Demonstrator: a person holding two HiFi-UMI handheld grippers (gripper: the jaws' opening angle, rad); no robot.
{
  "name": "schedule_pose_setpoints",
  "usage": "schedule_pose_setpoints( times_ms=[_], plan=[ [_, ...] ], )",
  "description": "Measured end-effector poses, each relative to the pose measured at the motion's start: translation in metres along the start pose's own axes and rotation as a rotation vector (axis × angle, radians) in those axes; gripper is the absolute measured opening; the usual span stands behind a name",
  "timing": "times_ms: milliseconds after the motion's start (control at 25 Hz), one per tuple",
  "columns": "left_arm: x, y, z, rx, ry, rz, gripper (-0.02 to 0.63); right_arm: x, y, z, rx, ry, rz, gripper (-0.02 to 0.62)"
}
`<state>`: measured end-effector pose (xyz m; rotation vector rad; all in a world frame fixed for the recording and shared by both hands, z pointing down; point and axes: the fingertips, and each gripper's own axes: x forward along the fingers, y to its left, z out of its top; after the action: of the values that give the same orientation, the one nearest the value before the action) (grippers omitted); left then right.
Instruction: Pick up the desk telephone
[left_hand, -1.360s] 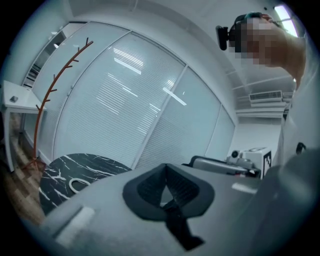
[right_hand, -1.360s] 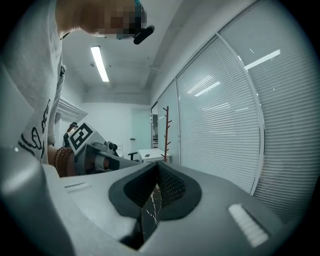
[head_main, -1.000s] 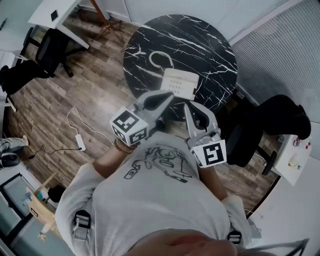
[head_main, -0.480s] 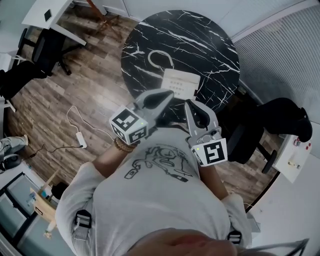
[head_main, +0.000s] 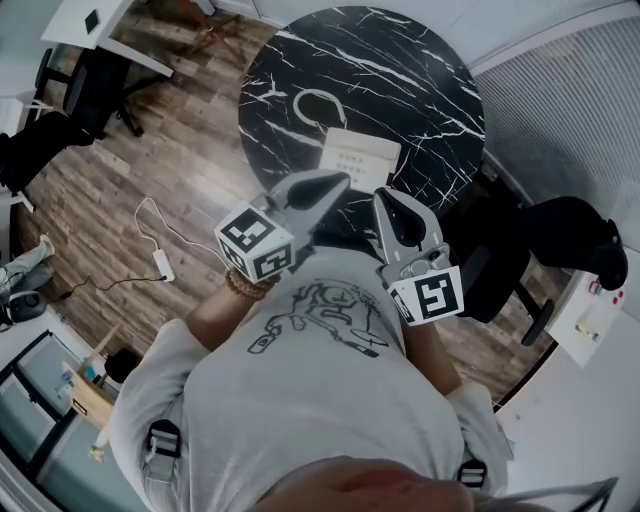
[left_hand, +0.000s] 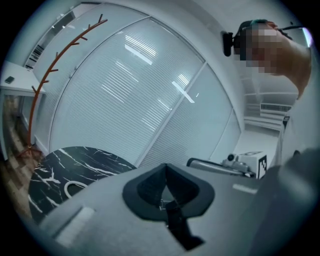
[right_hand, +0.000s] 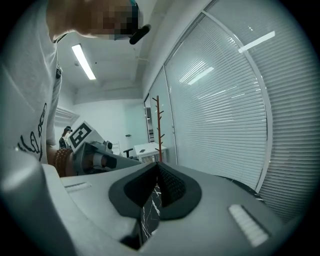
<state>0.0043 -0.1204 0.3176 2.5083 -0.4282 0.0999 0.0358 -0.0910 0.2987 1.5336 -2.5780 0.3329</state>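
In the head view a white desk telephone (head_main: 358, 160) lies at the near edge of a round black marble table (head_main: 400, 70), its coiled cord (head_main: 318, 105) looped behind it. My left gripper (head_main: 338, 181) is shut and empty, its tips just short of the phone's near left corner. My right gripper (head_main: 384, 194) is shut and empty too, close to the near right corner. The left gripper view shows closed jaws (left_hand: 166, 169) over the table (left_hand: 55, 167) and the cord (left_hand: 74, 188); the phone is hidden. In the right gripper view the jaws (right_hand: 157, 166) are closed, with marble (right_hand: 150, 212) showing below.
A black office chair (head_main: 560, 240) stands right of the table. A white desk (head_main: 100, 25) and a dark chair (head_main: 95, 85) are at the far left. A power strip and cable (head_main: 160, 262) lie on the wood floor. A red coat rack (left_hand: 45, 85) stands by the blinds.
Both grippers have moved forward toward the table and sunk a little, so their tips are now nearer the telephone. Both have stayed shut.
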Motion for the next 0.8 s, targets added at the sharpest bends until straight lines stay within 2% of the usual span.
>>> schedule_pose_setpoints(
  times_ms=[120, 240, 440, 800],
  plan=[
    [0.007, 0.014, -0.013, -0.033, 0.044, 0.019, 0.002, 0.002, -0.013, -0.013, 0.025, 0.034, 0.003, 0.017],
    [0.014, 0.03, -0.031, -0.065, 0.092, 0.02, 0.049, 0.006, -0.026, -0.034, 0.082, 0.079, 0.012, 0.028],
    [0.025, 0.069, -0.062, -0.13, 0.154, 0.039, 0.055, 0.016, -0.047, -0.074, 0.182, 0.162, 0.027, 0.067],
    [0.042, 0.139, -0.126, -0.227, 0.23, 0.108, 0.063, 0.03, -0.084, -0.163, 0.312, 0.297, -0.001, 0.087]
  ],
)
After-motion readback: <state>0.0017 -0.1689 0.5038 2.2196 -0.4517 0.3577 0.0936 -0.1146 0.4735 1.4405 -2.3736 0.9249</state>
